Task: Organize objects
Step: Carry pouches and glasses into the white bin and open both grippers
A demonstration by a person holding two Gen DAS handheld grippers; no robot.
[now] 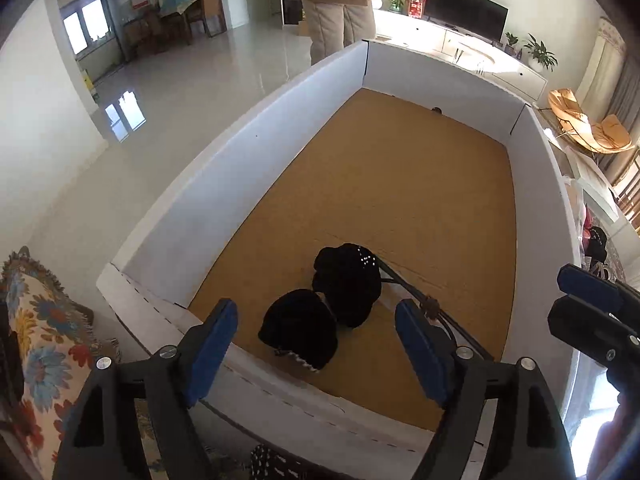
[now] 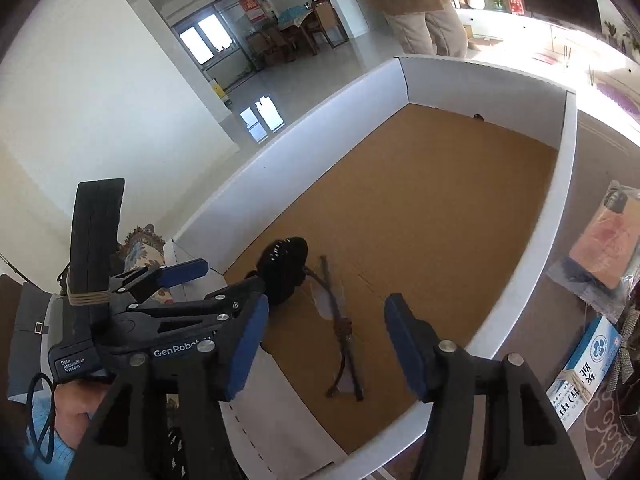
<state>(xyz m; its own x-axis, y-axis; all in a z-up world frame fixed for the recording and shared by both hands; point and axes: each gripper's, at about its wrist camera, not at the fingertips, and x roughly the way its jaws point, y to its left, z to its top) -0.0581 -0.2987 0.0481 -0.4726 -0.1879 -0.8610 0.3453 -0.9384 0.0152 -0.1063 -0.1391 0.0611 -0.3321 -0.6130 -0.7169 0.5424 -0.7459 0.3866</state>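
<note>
A large white-walled box (image 1: 240, 152) with a brown cardboard floor lies below both grippers. A black bow-shaped hair accessory with small studs (image 1: 320, 304) rests near its front edge; in the right wrist view it (image 2: 284, 268) is partly hidden behind the left gripper. A pair of thin-framed glasses (image 2: 342, 328) lies to its right, also seen beside my left finger (image 1: 432, 312). My left gripper (image 1: 316, 348) is open and empty above the box's front wall. My right gripper (image 2: 326, 344) is open and empty above the glasses.
A flower-patterned cushion (image 1: 36, 340) sits at the left. A blue-and-white carton (image 2: 584, 372) and a bagged orange item (image 2: 604, 240) lie right of the box. A person (image 1: 340, 8) stands beyond the far wall. A TV (image 1: 464, 8) on a white cabinet stands behind.
</note>
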